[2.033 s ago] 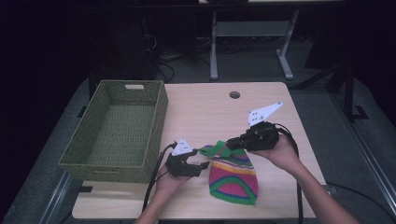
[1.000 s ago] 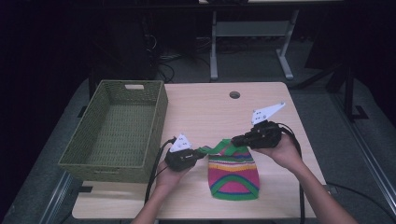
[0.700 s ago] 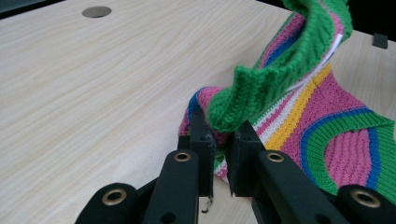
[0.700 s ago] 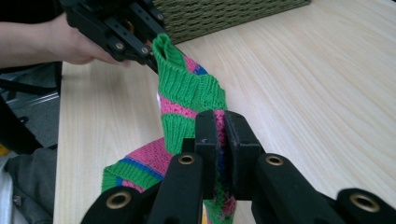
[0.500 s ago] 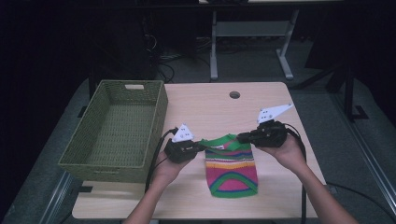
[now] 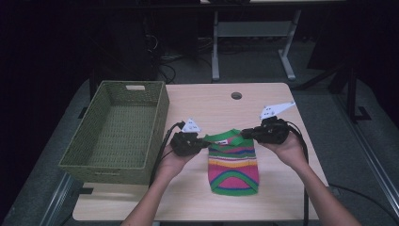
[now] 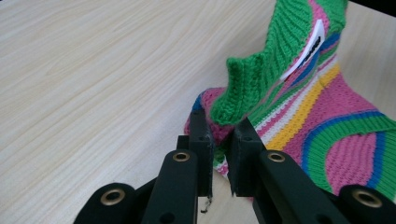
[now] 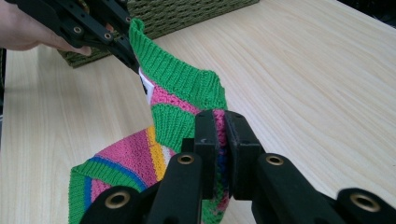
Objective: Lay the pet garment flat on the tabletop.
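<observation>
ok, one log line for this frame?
left tool: shut on knit cuff corner | right tool: shut on other corner | knit: top stretched between tools, lower end on table | basket: empty, left

High view: fixed above the person's side, facing forward and down over the whole tabletop [image 6: 282, 101], far off.
Left gripper view: rides the left hand-held gripper [image 7: 220, 140], low, very near the striped knit piece [image 7: 322, 121].
Right gripper view: rides the right hand-held gripper [image 8: 219, 135], equally near, facing the green basket [image 8: 187, 14].
Shared: all three see the knit piece and tabletop.
</observation>
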A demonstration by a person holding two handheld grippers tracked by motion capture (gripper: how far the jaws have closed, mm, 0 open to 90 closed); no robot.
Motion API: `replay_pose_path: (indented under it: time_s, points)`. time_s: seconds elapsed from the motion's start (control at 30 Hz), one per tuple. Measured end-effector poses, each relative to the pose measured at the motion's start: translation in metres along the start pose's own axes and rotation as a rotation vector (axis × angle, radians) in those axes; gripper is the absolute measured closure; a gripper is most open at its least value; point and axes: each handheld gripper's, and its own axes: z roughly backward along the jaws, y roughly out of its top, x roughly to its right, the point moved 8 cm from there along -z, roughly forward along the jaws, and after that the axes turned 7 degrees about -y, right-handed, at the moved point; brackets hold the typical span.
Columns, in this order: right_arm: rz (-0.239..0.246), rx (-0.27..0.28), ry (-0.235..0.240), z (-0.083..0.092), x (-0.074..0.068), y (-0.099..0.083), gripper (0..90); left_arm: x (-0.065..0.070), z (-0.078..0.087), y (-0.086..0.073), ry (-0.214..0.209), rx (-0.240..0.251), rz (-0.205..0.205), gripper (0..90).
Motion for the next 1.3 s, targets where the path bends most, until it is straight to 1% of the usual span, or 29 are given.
replay_pose_path:
  time_s: [0.13,0.17,0.23,0.27,0.33,0.37,0.47,0.57,0.73,0.77,0.87,0.9,1.0,1.03,1.13,1.17,1.2,1.23,1.27,1.3]
  points:
    - [-0.002,-0.008,-0.01,-0.002,0.004,-0.002,83.1,-0.002,-0.003,0.002,0.003,-0.003,0.003,81.2]
    - [-0.005,-0.01,-0.008,-0.004,0.008,-0.003,83.0,-0.003,-0.005,0.001,-0.003,-0.005,0.009,81.2]
    - [-0.008,-0.01,-0.008,-0.004,0.009,-0.003,83.1,-0.003,-0.007,0.0,-0.005,-0.008,0.016,81.2]
    - [-0.017,-0.01,-0.012,-0.006,0.014,-0.004,83.1,-0.005,-0.009,-0.001,-0.006,-0.021,0.019,81.1]
    - [-0.019,-0.014,-0.012,-0.007,0.015,-0.004,83.1,-0.006,-0.01,-0.002,-0.003,-0.02,0.02,81.1]
    - [-0.018,-0.017,-0.017,-0.009,0.018,-0.004,83.0,-0.008,-0.012,-0.001,0.002,-0.018,0.03,81.1]
    - [-0.025,-0.014,-0.02,-0.012,0.02,-0.005,83.0,-0.01,-0.014,-0.001,0.005,-0.018,0.035,81.0]
    - [-0.05,-0.023,-0.008,-0.015,0.024,-0.008,82.7,-0.014,-0.018,-0.002,-0.008,-0.014,0.058,80.7]
    - [-0.061,-0.028,-0.009,-0.019,0.029,-0.01,82.5,-0.018,-0.022,-0.004,-0.007,-0.017,0.072,80.4]
    - [-0.064,-0.031,-0.013,-0.02,0.03,-0.011,82.3,-0.019,-0.024,-0.003,-0.006,-0.007,0.093,80.0]
    - [-0.072,-0.033,-0.015,-0.021,0.032,-0.011,82.2,-0.022,-0.025,-0.003,-0.003,-0.01,0.091,78.8]
    - [-0.077,-0.033,-0.019,-0.023,0.035,-0.013,82.2,-0.024,-0.027,-0.004,-0.002,-0.009,0.108,78.8]
    - [-0.084,-0.036,-0.024,-0.025,0.038,-0.014,81.9,-0.026,-0.029,-0.005,-0.002,-0.016,0.116,77.7]
    - [-0.095,-0.039,-0.025,-0.026,0.04,-0.015,81.7,-0.028,-0.031,-0.005,0.002,-0.014,0.122,77.6]
    - [-0.099,-0.045,-0.033,-0.029,0.044,-0.018,81.1,-0.03,-0.034,-0.003,0.008,-0.015,0.128,77.6]
    - [-0.106,-0.046,-0.035,-0.03,0.045,-0.018,80.4,-0.031,-0.035,-0.002,0.015,-0.016,0.129,76.7]
    - [-0.112,-0.048,-0.044,-0.032,0.047,-0.019,78.1,-0.031,-0.035,-0.002,0.015,-0.016,0.129,73.6]
    - [-0.128,-0.05,-0.055,-0.033,0.051,-0.018,72.3,-0.036,-0.037,0.0,0.059,-0.024,0.139,66.4]
    - [-0.148,-0.046,-0.072,-0.035,0.055,-0.018,67.2,-0.039,-0.037,0.0,0.088,-0.025,0.155,58.1]
    - [-0.148,-0.046,-0.072,-0.035,0.055,-0.018,67.2,-0.039,-0.037,0.0,0.088,-0.025,0.155,51.7]
